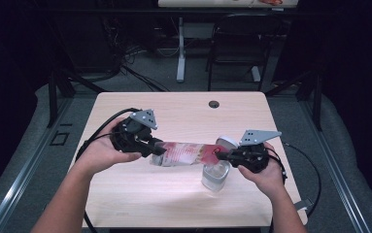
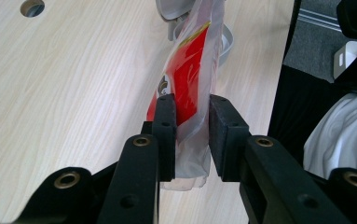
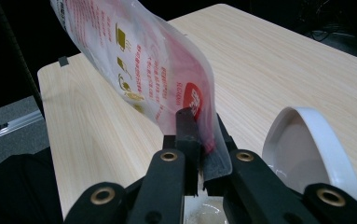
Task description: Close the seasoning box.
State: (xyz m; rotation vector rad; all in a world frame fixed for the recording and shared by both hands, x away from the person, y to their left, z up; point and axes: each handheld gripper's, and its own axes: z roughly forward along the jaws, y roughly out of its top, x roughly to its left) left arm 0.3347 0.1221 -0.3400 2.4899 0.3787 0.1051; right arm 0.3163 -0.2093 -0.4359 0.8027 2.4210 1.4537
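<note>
A clear plastic pouch [image 1: 183, 154] with red print hangs stretched level above the wooden table [image 1: 174, 107], held at both ends. My left gripper [image 1: 157, 148] is shut on its left end; in the left gripper view the jaws [image 2: 192, 105] clamp the pouch [image 2: 190, 70] near its sealed edge. On the other end my right gripper [image 1: 221, 154] is shut, its jaws [image 3: 202, 123] pinching the pouch [image 3: 139, 60] by a corner. A clear glass jar [image 1: 216, 175] stands right below the right gripper. Its white lid [image 1: 227, 142] [image 3: 306, 149] lies beside it.
A cable hole [image 1: 214, 104] sits near the table's far edge. Behind the table are a black chair [image 1: 237, 43], a white desk leg [image 1: 180, 48] and loose cables on the floor. Black cables trail from both grippers over the table sides.
</note>
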